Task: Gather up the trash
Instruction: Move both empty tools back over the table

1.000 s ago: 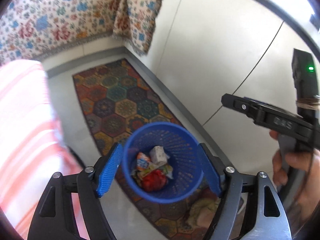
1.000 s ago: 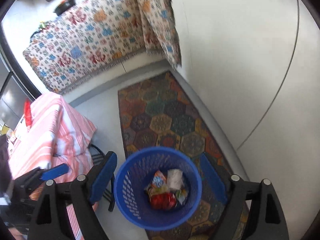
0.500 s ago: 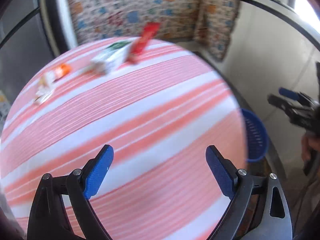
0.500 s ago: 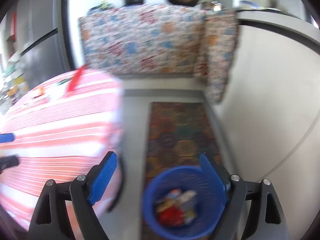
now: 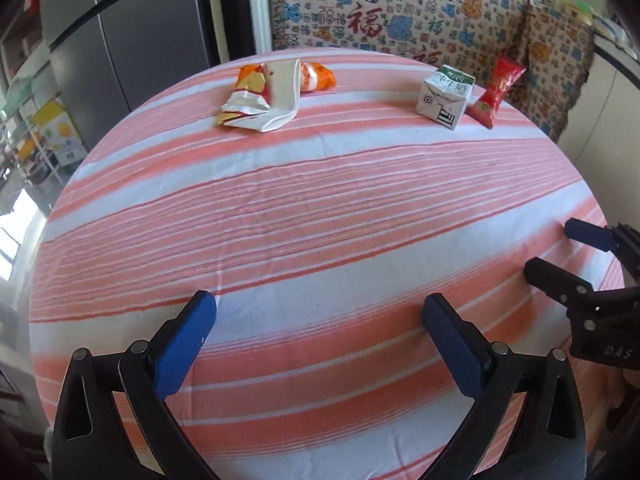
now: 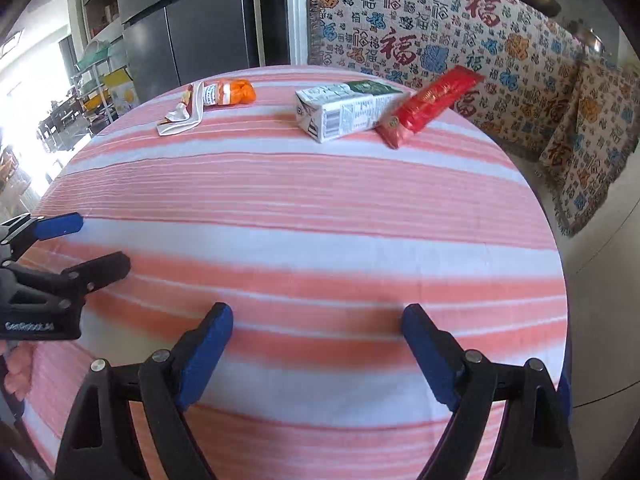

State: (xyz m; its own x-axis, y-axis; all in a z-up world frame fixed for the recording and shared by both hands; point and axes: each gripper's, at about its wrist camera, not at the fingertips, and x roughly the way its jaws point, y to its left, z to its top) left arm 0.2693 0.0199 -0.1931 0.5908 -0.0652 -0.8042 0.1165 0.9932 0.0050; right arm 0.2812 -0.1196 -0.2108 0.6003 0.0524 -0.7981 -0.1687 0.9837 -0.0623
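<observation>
Trash lies at the far side of a round table with a pink-and-white striped cloth (image 5: 320,208). A white milk carton (image 5: 445,96) lies next to a red snack packet (image 5: 496,90). To their left lie a crumpled white-and-orange wrapper (image 5: 264,98) and an orange packet (image 5: 318,76). In the right wrist view the carton (image 6: 348,110), the red packet (image 6: 430,100) and the wrappers (image 6: 200,106) show too. My left gripper (image 5: 320,320) is open and empty over the near table. My right gripper (image 6: 316,332) is open and empty beside it.
A patterned cloth with red characters (image 5: 400,12) covers the counter behind the table. A grey fridge (image 5: 132,48) stands at the back left, with shelves (image 6: 100,80) beside it. The tiled floor (image 6: 600,300) shows to the table's right.
Both grippers have swung up from over the blue bin on the floor to the tabletop. The bin has left both views. Both stay open and empty.
</observation>
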